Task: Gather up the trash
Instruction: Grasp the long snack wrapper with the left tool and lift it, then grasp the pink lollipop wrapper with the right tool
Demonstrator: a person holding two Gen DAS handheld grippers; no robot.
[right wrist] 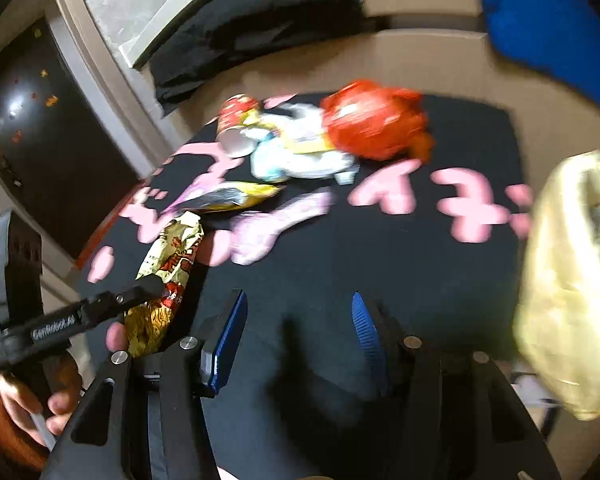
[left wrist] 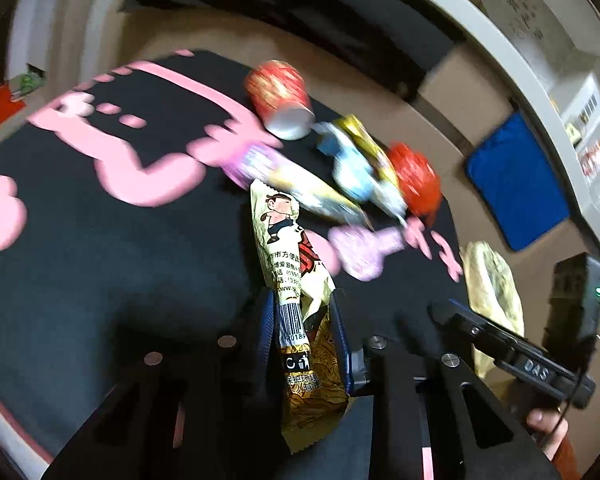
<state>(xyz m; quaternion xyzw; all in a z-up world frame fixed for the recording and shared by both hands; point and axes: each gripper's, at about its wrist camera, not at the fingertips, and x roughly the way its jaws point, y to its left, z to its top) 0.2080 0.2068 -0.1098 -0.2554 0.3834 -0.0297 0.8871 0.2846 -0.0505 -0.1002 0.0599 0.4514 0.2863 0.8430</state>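
Clamped in your left tool (left wrist: 306, 322), the yellow wrapper (left wrist: 288, 264) runs lengthwise away toward the pile, your right tool (right wrist: 300, 328) gaping empty beside it.

Red wrapper (right wrist: 374, 124), pale bag (right wrist: 568, 280) motion-blurred.

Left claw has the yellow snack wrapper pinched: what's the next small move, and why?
Probably lift the yellow snack wrapper off the black mat toward the pale bag. The left claw is shut on it, and the right claw is open and empty.
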